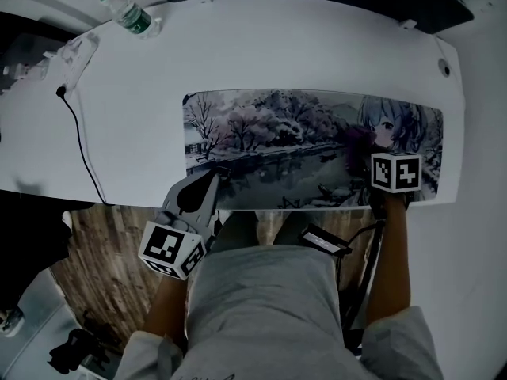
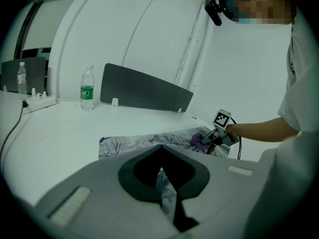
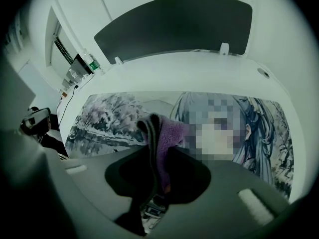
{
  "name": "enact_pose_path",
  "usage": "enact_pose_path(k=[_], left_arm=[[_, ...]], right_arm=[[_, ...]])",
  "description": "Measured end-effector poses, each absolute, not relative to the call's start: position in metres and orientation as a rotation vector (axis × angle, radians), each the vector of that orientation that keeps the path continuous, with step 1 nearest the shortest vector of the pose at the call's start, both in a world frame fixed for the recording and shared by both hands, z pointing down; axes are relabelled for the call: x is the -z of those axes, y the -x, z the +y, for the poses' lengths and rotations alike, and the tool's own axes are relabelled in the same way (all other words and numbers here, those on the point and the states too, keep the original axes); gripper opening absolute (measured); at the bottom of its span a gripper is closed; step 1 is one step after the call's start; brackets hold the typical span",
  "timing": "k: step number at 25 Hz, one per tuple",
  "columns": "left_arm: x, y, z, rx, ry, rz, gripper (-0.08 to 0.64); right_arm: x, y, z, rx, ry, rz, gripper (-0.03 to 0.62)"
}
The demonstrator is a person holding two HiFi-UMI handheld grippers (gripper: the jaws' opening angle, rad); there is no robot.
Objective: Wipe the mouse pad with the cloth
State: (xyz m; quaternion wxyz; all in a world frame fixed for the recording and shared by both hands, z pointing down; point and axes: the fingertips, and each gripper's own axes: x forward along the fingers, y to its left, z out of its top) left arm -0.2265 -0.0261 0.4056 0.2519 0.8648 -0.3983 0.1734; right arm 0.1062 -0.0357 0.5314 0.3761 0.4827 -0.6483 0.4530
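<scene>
Mouse pad [image 1: 277, 133] w/ anime print on white table [image 1: 142, 117]. My R gripper [image 3: 158, 173] clamps purple cloth [image 3: 167, 138] at its right end; L gripper [image 2: 167, 188], jaws together, at near-left edge.

Left gripper [image 2: 162, 169], grey body filling the foreground, dark jaws drawn together to a thin slit with nothing between them; printed mouse pad [image 2: 134, 144] just beyond on a white desk [image 2: 60, 133]; right gripper [image 2: 211, 139] with its marker cube, held by a hand [image 2: 233, 131], tip at a purple cloth [image 2: 198, 140] on the pad's far end; water bottle [image 2: 87, 89] upright beside a dark divider panel [image 2: 144, 89]; power strip [image 2: 39, 102] with black cable [image 2: 10, 131] at left
</scene>
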Motion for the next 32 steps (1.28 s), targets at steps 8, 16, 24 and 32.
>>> enact_pose_path(k=[8, 16, 24, 32], left_arm=[[-0.401, 0.276, -0.028, -0.468, -2.374, -1.079, 0.015], [-0.398, 0.333, -0.025, -0.467, -2.390, -1.082, 0.015], [-0.399, 0.376, -0.019, -0.462, -2.377, -1.112, 0.015], [-0.401, 0.404, -0.012, -0.416, -2.335, -1.158, 0.015]], right_arm=[[-0.533, -0.036, -0.042, -1.146, -1.217, -1.694, 0.097], [-0.531, 0.034, -0.047, -1.137, -1.196, -1.723, 0.097], [-0.530, 0.096, -0.053, -1.123, -1.145, -1.768, 0.097], [-0.531, 0.162, -0.058, -1.126, -1.036, -1.813, 0.097]])
